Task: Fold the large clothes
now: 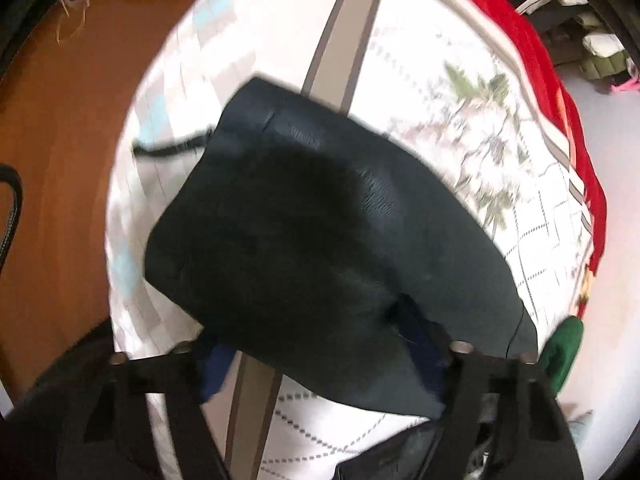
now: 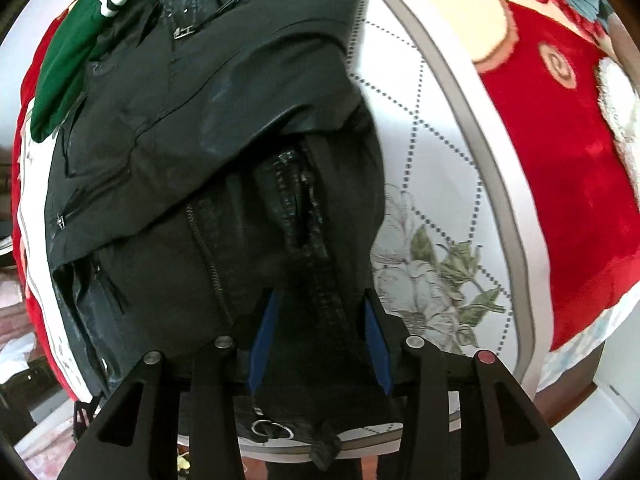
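Lying lengthwise away from the right camera, black jacket (image 2: 192,152), collar far | right gripper (image 2: 318,340) half-open, straddling fabric | left gripper (image 1: 320,360) part-open over a fold, grip unclear

Free room and obstacles. Open passage: bare white floral bedspread (image 2: 432,184) right of black jacket (image 2: 208,152), up to red blanket (image 2: 560,152) along far edge. Blocked: jacket bulk directly ahead of right gripper (image 2: 318,320), filling the space between blue fingers (image 2: 262,332); green garment (image 2: 68,64) heaped against jacket collar. Folded black fabric (image 1: 320,240) under left gripper (image 1: 320,360), covering bed centre; clear bedspread around it; brown floor (image 1: 68,160) open beyond bed edge.
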Demonstrator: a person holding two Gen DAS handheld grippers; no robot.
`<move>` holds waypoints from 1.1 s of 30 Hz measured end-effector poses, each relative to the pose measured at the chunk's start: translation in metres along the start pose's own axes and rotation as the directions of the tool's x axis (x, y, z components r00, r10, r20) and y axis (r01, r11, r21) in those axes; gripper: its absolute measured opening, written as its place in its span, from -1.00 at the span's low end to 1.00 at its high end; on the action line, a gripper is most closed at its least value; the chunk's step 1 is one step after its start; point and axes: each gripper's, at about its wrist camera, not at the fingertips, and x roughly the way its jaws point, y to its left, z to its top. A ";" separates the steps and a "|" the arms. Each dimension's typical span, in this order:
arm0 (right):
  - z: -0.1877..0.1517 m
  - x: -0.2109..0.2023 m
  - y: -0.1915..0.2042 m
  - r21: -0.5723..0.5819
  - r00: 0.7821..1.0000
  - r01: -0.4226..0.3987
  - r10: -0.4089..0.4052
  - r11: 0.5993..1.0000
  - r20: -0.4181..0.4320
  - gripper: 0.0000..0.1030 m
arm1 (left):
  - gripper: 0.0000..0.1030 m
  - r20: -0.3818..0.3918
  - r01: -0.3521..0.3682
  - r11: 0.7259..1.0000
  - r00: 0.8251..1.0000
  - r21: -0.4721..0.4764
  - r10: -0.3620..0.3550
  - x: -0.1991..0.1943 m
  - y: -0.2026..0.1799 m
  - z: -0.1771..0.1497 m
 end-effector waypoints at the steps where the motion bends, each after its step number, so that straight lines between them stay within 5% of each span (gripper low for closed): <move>1: 0.003 0.000 0.003 -0.002 1.000 0.010 -0.010 1.000 0.003 -0.13 | -0.33 0.039 -0.017 0.999 0.999 0.036 0.016 -0.008 -0.007 -0.002; 2: 0.005 -0.005 -0.001 -0.004 1.000 0.019 -0.019 1.000 0.008 -0.13 | -0.69 0.071 -0.043 0.996 0.997 0.074 0.037 -0.014 -0.014 -0.003; 6: 0.005 -0.025 -0.003 -0.029 0.997 0.052 -0.050 0.998 0.058 -0.13 | -0.83 0.221 -0.133 0.958 0.972 0.256 0.076 -0.046 -0.055 -0.015; 11: 0.005 -0.043 0.018 -0.117 0.986 0.103 -0.086 0.988 0.141 -0.11 | -0.90 0.395 -0.217 0.829 0.919 0.516 -0.005 -0.082 -0.135 -0.022; 14: 0.021 -0.026 0.046 -0.149 0.986 0.085 -0.061 0.985 0.158 0.66 | -0.91 0.428 -0.233 0.737 0.900 0.634 -0.084 -0.099 -0.181 -0.036; 15: 0.027 -0.020 0.059 -0.174 0.985 0.095 -0.067 0.980 0.160 0.72 | -0.91 0.428 -0.233 0.705 0.897 0.670 -0.111 -0.102 -0.193 -0.044; 19: 0.053 -0.005 0.102 -0.235 0.973 0.133 -0.083 0.963 0.213 0.72 | -0.92 0.398 -0.233 0.529 0.891 0.816 -0.221 -0.103 -0.246 -0.102; 22: 0.069 -0.005 0.112 -0.210 0.973 0.093 -0.044 0.973 0.228 0.72 | -0.93 0.319 -0.203 0.360 0.898 0.911 -0.302 -0.096 -0.284 -0.165; 26: 0.083 -0.014 0.086 -0.121 0.977 0.015 0.011 0.993 0.212 0.72 | -0.93 0.114 -0.089 0.085 0.923 0.992 -0.367 -0.082 -0.318 -0.274; 29: 0.081 -0.024 0.051 -0.070 0.976 0.020 -0.004 0.997 0.217 0.72 | -0.93 -0.071 0.034 -0.117 0.942 0.993 -0.328 -0.060 -0.323 -0.369; 33: 0.076 -0.033 -0.002 0.006 0.978 0.039 -0.039 0.999 0.204 0.72 | -0.92 -0.202 0.141 -0.301 0.962 0.943 -0.183 -0.024 -0.310 -0.466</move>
